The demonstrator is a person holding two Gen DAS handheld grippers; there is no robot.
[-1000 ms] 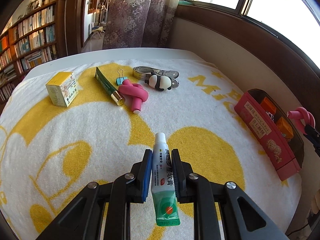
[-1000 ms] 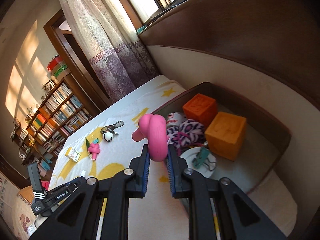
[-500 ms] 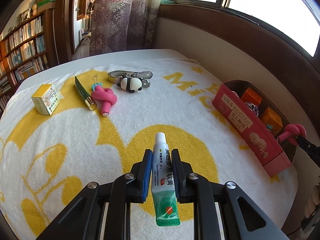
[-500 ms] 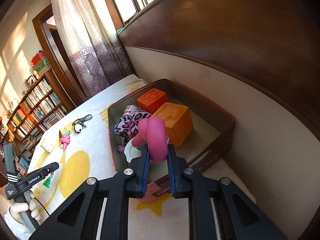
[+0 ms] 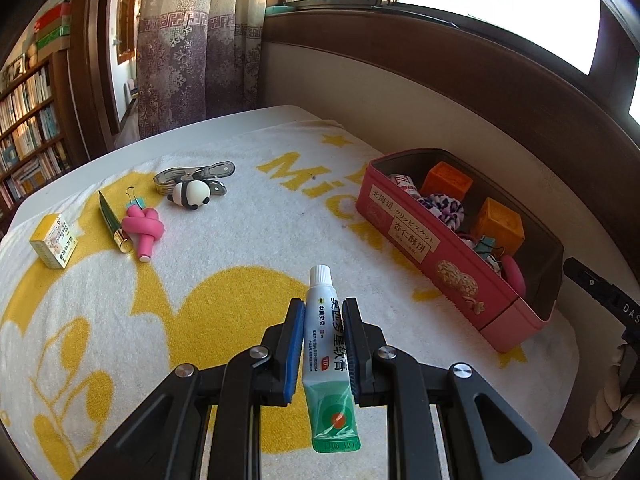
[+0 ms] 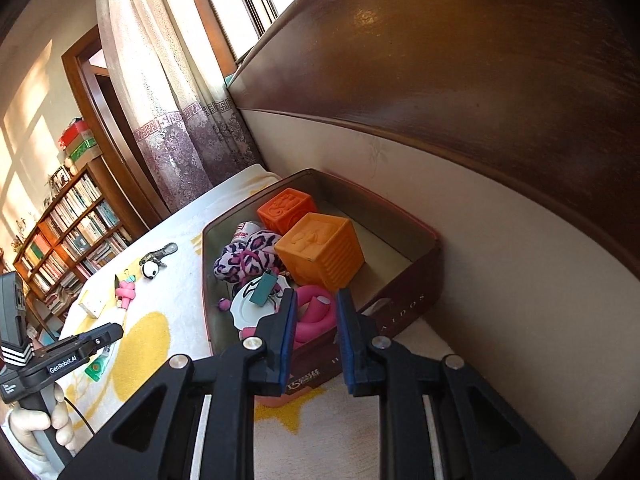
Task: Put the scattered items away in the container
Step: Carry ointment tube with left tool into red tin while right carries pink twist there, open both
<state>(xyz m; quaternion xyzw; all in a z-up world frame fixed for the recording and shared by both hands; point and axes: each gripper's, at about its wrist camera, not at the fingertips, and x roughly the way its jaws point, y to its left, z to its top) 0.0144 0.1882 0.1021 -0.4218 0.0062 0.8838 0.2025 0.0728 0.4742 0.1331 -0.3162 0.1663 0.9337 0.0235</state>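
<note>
My left gripper (image 5: 323, 312) is shut on a white and green ointment tube (image 5: 328, 344), held above the yellow and white towel. The pink box (image 5: 420, 240) stands to its right, holding two orange cubes, a leopard scrunchie and a pink knot toy (image 5: 514, 276). My right gripper (image 6: 316, 312) is open over the box's near end (image 6: 404, 308); the pink knot toy (image 6: 316, 316) lies in the box just beyond its fingers. On the towel lie a second pink knot toy (image 5: 144, 232), a panda figure (image 5: 190, 196), a metal clip (image 5: 196, 172), a green tube (image 5: 112, 220) and a yellow carton (image 5: 54, 240).
A cream wall with a dark wood ledge (image 5: 460, 80) runs behind the box. The towel's right edge (image 5: 560, 340) lies just past the box. Curtains and a bookshelf (image 5: 28, 128) stand beyond the far side.
My right gripper has opened and let the pink knot toy go into the box. My left gripper has swung right towards the box with the tube in it.
</note>
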